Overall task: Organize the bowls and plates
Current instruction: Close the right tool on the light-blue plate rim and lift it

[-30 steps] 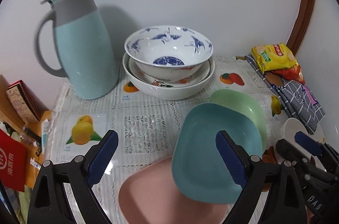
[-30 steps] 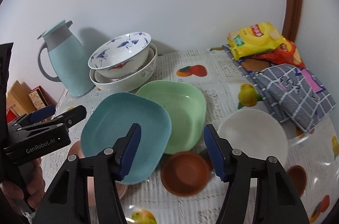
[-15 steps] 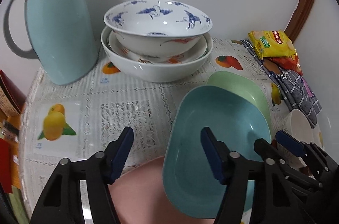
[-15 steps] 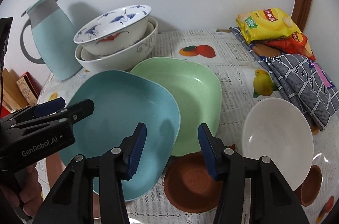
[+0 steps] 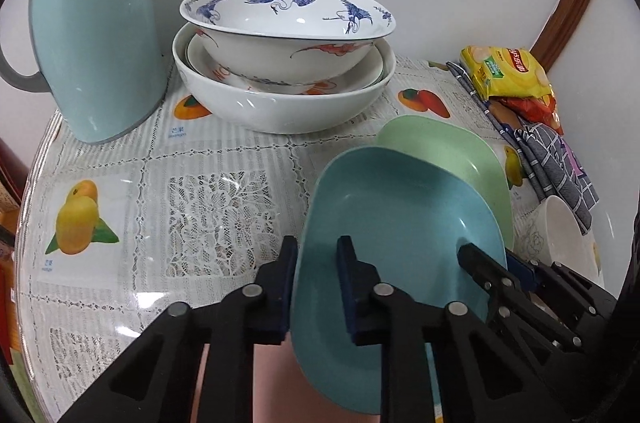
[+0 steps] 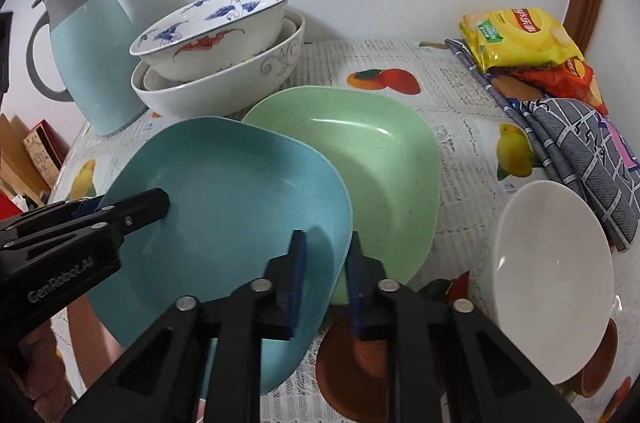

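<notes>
Blue plate [image 6: 240,191]: square, tilted, its right edge lying over the green plate [image 6: 372,159] and its left edge over a pink plate [image 5: 248,379]; it sits at the front of the worktop [image 5: 216,183].
Left gripper [image 5: 317,279]: jaws have just been closing and now pinch the blue plate's left rim, one pad outside, one inside.
Right gripper [image 6: 325,275]: jaws have just been closing and now clamp the blue plate's right rim, one pad in the dish, the other between the blue and green plates.
Green plate: flat on the worktop behind and to the right, partly covered by the blue one.
Pink plate: low at the front, mostly hidden under the blue plate and the left gripper.
Brown saucer [image 6: 360,355]: just under the right gripper, touching the green plate's front corner.
White bowl [image 6: 552,279]: to the right, tilted, resting on a second brown dish [image 6: 600,367].
Bowl stack [image 5: 284,63]: crane-patterned bowl nested on a plate in a wide white bowl, at the back, apart from the plates.
Jug [image 5: 92,35]: pale blue, just left of the stack.
Snack bags [image 6: 520,39]: back right, lying on a checked cloth [image 6: 576,151].
Hand [image 6: 44,375]: visible below the left gripper.
</notes>
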